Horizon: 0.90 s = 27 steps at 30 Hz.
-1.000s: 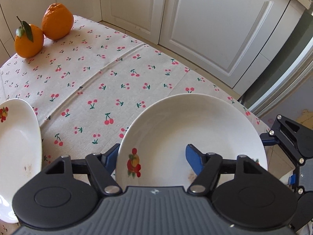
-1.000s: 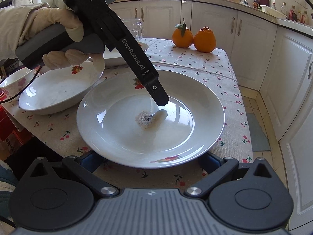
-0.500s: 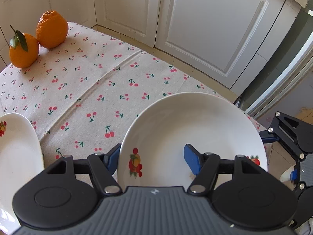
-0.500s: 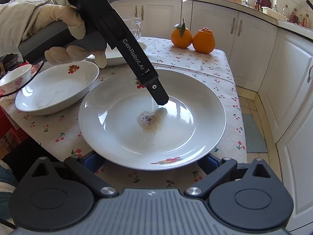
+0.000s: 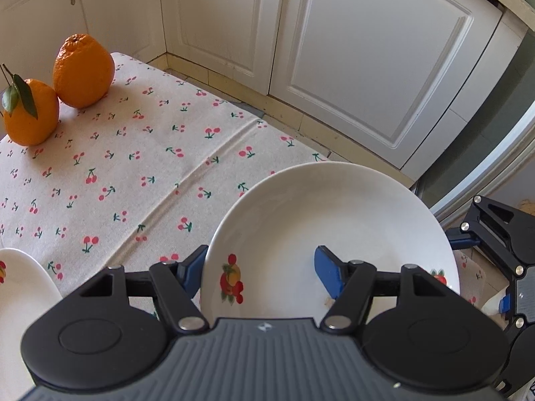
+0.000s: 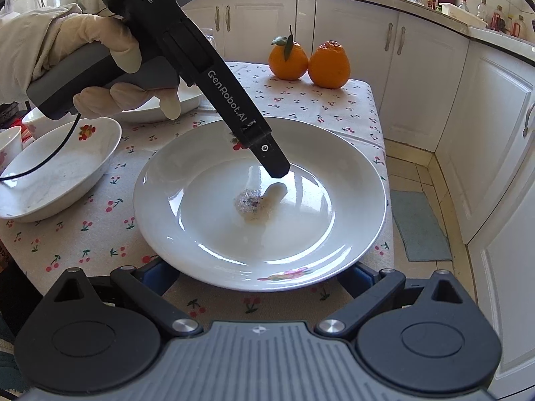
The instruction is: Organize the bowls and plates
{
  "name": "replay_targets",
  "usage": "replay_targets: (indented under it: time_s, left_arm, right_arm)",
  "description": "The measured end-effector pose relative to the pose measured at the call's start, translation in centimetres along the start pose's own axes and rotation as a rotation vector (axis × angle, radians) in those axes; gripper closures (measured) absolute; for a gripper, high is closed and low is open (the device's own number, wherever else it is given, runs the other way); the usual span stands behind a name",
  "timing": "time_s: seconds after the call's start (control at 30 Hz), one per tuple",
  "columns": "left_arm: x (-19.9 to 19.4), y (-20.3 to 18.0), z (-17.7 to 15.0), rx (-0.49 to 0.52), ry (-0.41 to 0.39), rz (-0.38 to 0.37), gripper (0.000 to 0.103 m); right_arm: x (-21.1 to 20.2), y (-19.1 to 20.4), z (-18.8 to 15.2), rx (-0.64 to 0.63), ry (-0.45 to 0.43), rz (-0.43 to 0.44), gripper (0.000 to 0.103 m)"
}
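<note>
A wide white plate (image 6: pixel 301 234) with fruit prints and a smear of food residue (image 6: pixel 250 204) sits near the right edge of the cherry-print table (image 6: pixel 100 227). My left gripper (image 5: pixel 260 274) straddles its rim. One blue pad is outside and under the rim, and the other finger (image 6: pixel 274 167) presses down inside the plate. My right gripper (image 6: pixel 260 275) has its jaws spread wide, both blue fingers tucked beneath the plate's near rim. It shows in the left wrist view as a black linkage (image 5: pixel 495 240) beside the plate.
A deep white dish (image 6: pixel 60 173) lies left of the plate, its rim (image 5: pixel 20 300) also in the left wrist view. Another dish (image 6: pixel 147 110) sits behind the gloved hand (image 6: pixel 100 53) and cups (image 6: pixel 10 143) stand far left. Two oranges (image 6: pixel 307 60) occupy the far corner. White cabinets (image 6: pixel 485 133) and floor lie to the right.
Both grippers and the plate have moved together across the table, away from the deep dish and toward the table's right edge. The plate keeps its place between the fingers.
</note>
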State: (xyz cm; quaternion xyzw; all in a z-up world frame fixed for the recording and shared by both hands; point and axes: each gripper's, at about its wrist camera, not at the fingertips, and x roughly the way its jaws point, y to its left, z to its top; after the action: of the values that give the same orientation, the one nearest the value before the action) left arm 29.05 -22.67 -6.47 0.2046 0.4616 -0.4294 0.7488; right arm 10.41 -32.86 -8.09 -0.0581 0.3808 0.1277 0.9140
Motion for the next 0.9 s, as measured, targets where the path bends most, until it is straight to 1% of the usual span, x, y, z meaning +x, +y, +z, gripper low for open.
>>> replay_targets:
  time_s: [0.33, 0.9]
  left_arm:
    - [0.9, 0.6, 1.1, -0.003, -0.014, -0.001, 0.036]
    - [1.1, 0.6, 1.5, -0.002, -0.027, 0.003, 0.037]
  right_arm:
    - [1.2, -1.4, 0.9, 0.016, 0.003, -0.015, 0.002]
    - [1.3, -1.6, 1.0, 0.028, -0.007, -0.026, 0.002]
